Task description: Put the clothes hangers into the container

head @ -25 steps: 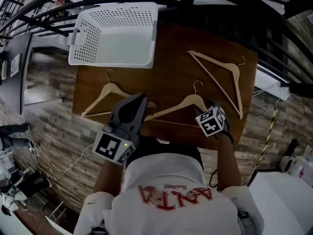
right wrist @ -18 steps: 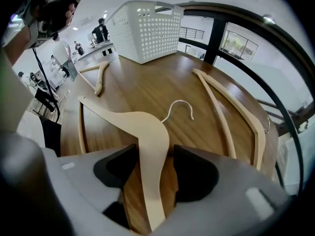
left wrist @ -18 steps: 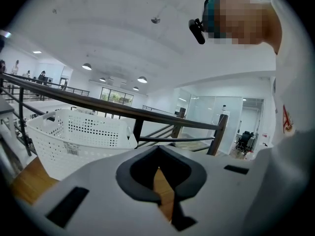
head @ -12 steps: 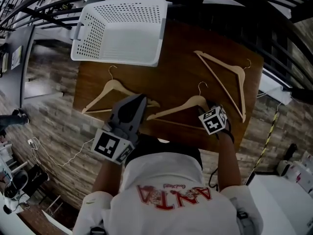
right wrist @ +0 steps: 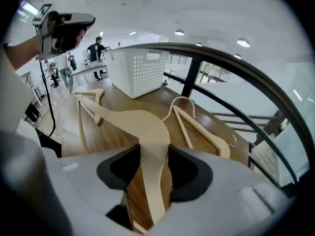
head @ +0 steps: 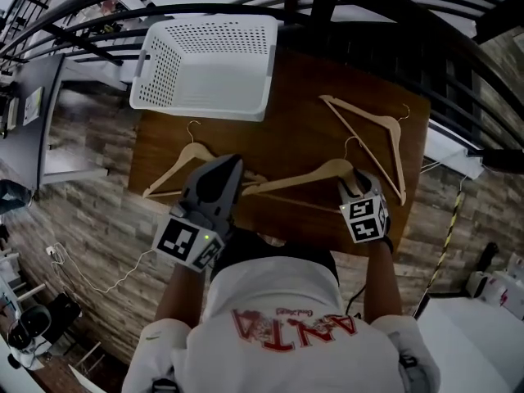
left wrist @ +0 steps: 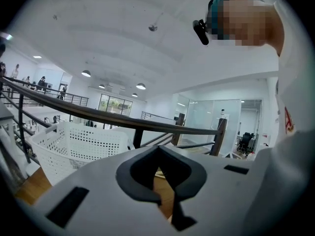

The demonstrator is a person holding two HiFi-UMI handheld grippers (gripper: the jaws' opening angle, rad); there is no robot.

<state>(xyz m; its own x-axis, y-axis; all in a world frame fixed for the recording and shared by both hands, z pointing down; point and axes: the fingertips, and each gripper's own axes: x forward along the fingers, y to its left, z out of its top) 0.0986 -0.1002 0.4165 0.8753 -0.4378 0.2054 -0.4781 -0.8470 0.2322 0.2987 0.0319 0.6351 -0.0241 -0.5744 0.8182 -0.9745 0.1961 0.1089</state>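
The table (head: 303,129) is dark brown wood, smooth, with a soft sheen. At the table's far left corner the basket (head: 209,64) is matt white plastic, its walls and floor pierced with rows of small holes. Three hangers are pale wood with a smooth satin finish: the left hanger (head: 182,158) at the table's left, the middle hanger (head: 303,178) near its front edge and the right hanger (head: 372,121) at its right. Each carries a thin, bright metal wire hook. The left claw (head: 232,166), over the table's front edge, has a matt grey plastic shell with darker, duller pads. The floor (head: 90,211) beside the table shows rough, patchy, wood-toned planks. The railing (left wrist: 136,126) beyond the table is dark and smooth.
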